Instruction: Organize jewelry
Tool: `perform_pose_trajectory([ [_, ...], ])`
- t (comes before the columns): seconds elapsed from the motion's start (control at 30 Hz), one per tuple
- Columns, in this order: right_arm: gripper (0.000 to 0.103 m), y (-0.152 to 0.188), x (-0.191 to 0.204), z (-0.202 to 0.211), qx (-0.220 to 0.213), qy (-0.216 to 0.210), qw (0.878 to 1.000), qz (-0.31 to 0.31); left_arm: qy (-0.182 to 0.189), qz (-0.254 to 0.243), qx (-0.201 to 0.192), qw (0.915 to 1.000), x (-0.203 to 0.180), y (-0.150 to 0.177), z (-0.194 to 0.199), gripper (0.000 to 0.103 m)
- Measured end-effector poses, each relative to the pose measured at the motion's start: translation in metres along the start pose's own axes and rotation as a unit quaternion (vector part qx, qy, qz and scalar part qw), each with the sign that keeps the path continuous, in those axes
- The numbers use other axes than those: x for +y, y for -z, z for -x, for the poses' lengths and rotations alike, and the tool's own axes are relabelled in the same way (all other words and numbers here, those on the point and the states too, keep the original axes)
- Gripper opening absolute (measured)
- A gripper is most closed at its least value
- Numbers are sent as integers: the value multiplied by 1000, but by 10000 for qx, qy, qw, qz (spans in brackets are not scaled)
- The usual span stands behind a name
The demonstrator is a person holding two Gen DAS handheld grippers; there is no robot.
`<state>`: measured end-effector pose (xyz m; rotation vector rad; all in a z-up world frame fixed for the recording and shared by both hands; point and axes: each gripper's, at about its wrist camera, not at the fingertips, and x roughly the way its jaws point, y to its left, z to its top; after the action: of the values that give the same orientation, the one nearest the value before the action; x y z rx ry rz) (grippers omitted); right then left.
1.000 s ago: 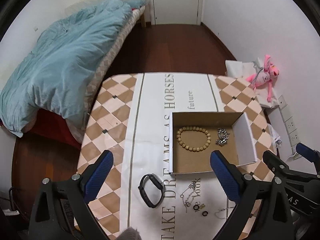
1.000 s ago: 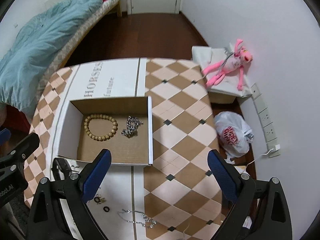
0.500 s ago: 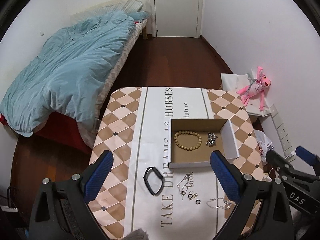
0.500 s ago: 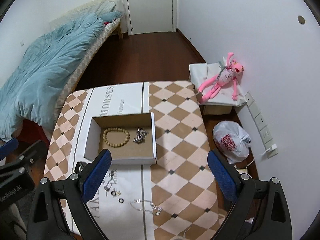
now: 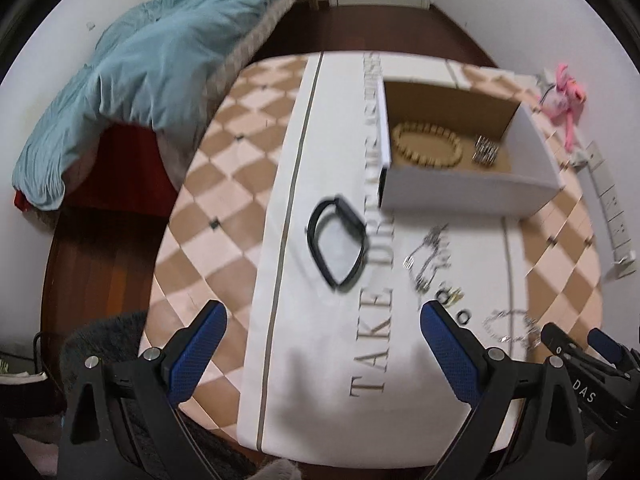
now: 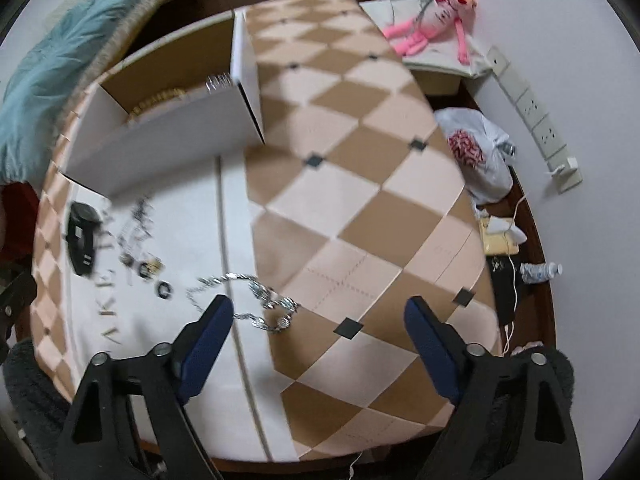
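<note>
Tan/pink checked table (image 6: 360,208), blk band (image 5: 338,246)

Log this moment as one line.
left tongs open, empty | right tongs closing, empty, above silver chain | box holds bead bracelet

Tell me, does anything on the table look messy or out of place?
Yes. Only a wooden bead bracelet and a bunched silver chain lie in the open cardboard box. A black wristband, thin silver necklaces and small black rings lie scattered loose on the tablecloth in front of it.
</note>
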<state>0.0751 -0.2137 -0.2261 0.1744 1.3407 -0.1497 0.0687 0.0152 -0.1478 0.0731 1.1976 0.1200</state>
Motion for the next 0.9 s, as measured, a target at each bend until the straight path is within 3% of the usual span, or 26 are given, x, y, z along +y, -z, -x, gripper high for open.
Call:
perform_pose_trajectory([
  [0.07, 78, 5, 3, -10, 116, -24, 9999, 42, -45, 15, 78, 10000, 1, 4, -6, 99],
  [0.1, 68, 9, 3, -18, 233, -51, 9997, 39, -66, 26, 107, 9999, 1, 6, -7, 99],
  [0.2, 52, 15, 10, -14, -86, -75, 9998, 170, -96, 58, 184, 9998, 6, 9, -11, 99],
  [0.27, 13, 17, 17, -14, -153, -145, 9994, 271, -100, 82, 223, 9997, 9, 9, -13, 99],
  [0.3, 5, 17, 20, -14, -181, -138, 9992, 328, -105, 97, 240, 9996, 12, 9, -13, 99],
  [0.47, 5, 14, 21, -5, -270, -616, 9976, 173, -68, 230, 357, 9991, 31, 11, -14, 99],
  [0.67, 5, -6, 23, 45, -719, -1227, 9898, -20, 29, 516, 328, 9981, 59, 6, -13, 99],
  [0.9, 5, -38, 22, 58, -848, -1380, 9867, -104, 330, 220, 192, 9990, 43, -15, -22, 98],
])
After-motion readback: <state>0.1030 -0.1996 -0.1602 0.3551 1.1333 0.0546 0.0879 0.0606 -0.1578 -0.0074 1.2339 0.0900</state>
